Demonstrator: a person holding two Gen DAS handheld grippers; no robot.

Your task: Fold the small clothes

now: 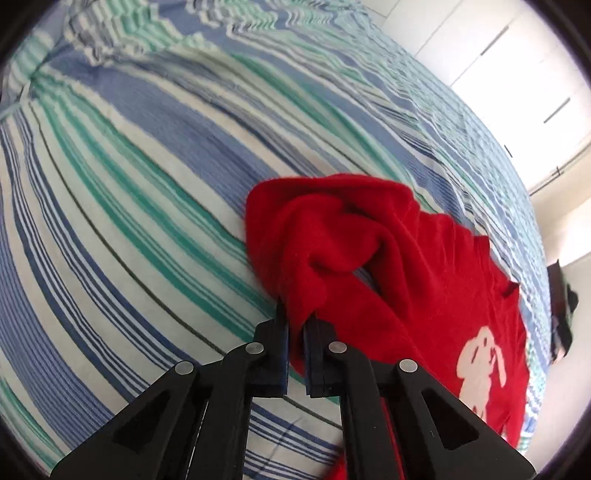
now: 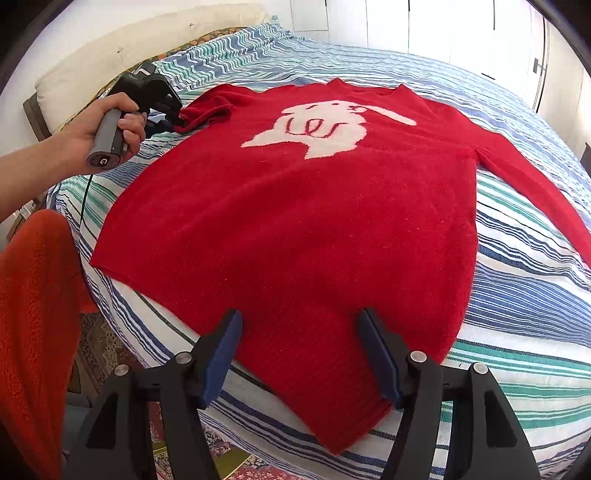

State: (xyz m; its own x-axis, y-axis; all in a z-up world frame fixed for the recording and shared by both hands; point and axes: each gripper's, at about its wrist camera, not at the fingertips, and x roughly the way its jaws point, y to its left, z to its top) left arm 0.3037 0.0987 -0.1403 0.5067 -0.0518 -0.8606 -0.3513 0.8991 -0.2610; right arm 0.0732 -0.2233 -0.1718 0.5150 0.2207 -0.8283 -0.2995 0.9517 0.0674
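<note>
A red knitted sweater (image 2: 314,206) with a white dog motif (image 2: 317,129) lies face up and flat on the striped bed. Its far-left sleeve (image 2: 207,110) is bunched up, and my left gripper (image 2: 173,114), held in a person's hand (image 2: 110,125), is shut on that sleeve. In the left wrist view the left gripper (image 1: 295,314) pinches a fold of the red sleeve (image 1: 332,240) between its pads. The other sleeve (image 2: 535,192) stretches out to the right. My right gripper (image 2: 300,314) stands open just above the sweater's near hem, with nothing gripped.
The bed cover (image 2: 517,295) has blue, green and white stripes. A cream cushion (image 2: 110,48) lies at the far left end. White cupboard doors (image 2: 443,26) stand behind. An orange fleece sleeve (image 2: 33,295) and a patterned rug (image 2: 110,350) are at the near left.
</note>
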